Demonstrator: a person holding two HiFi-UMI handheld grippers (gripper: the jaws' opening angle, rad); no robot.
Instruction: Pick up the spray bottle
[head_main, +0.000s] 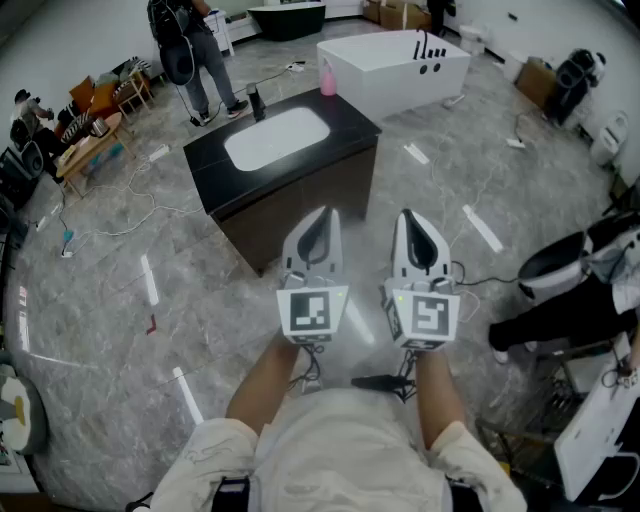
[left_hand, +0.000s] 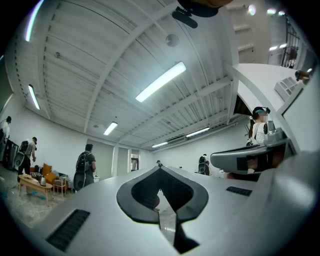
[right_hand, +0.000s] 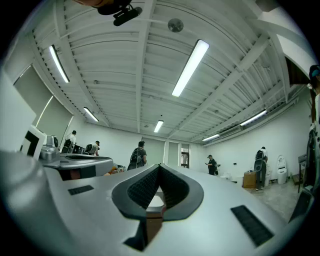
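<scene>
A: Low in the frame, the left gripper (head_main: 320, 225) and the right gripper (head_main: 410, 225) sit side by side. Two bare forearms (head_main: 270, 380) hold them out, noses tipped slightly upward.

B: And the jaws?

A: Each pair is pressed together, tips meeting, with nothing between them.

B: Where is the spray bottle?

A: Well apart from both. The pink spray bottle (head_main: 328, 78) stands upright at the far right corner of the black counter (head_main: 210, 165), upper centre, up and right of its white basin (head_main: 275, 135). A white bathtub (head_main: 390, 65) lies behind, and a person (head_main: 190, 45) with a backpack stands at upper left.
</scene>
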